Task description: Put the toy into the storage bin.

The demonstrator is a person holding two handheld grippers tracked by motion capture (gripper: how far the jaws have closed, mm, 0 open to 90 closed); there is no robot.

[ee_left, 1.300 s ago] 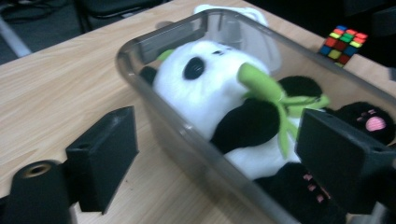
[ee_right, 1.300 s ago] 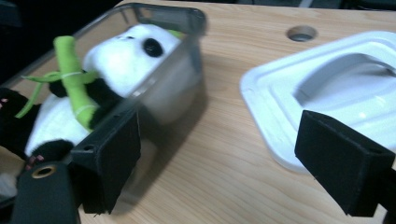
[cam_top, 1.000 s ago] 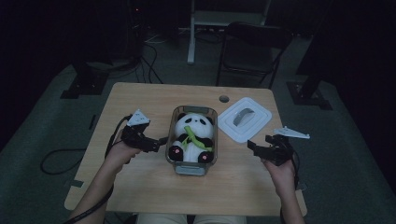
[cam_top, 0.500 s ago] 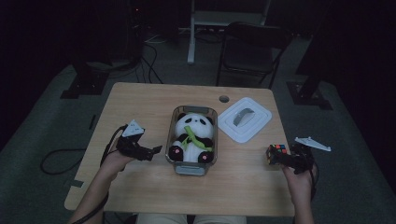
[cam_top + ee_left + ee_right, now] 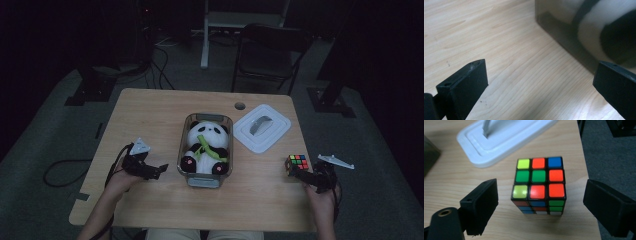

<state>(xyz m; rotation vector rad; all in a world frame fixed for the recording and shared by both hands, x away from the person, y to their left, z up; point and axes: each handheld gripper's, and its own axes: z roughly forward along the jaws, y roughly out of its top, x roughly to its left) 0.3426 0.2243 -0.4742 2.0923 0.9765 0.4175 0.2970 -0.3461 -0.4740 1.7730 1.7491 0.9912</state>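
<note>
No text, label, brand, number or sign can be read anywhere. The puzzle cube [image 5: 538, 185] near the right edge of the tabletop [image 5: 150, 115] has plain coloured stickers without print, and the white lid [image 5: 262, 128] farther back has no lettering either.

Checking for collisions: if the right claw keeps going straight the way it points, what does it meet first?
Most likely the Rubik's cube, between the open right claw; the white lid lies beyond.

Panda [image 5: 205, 147] in container [image 5: 186, 167], lid [image 5: 263, 128] right, cube [image 5: 297, 162] nearer.
</note>
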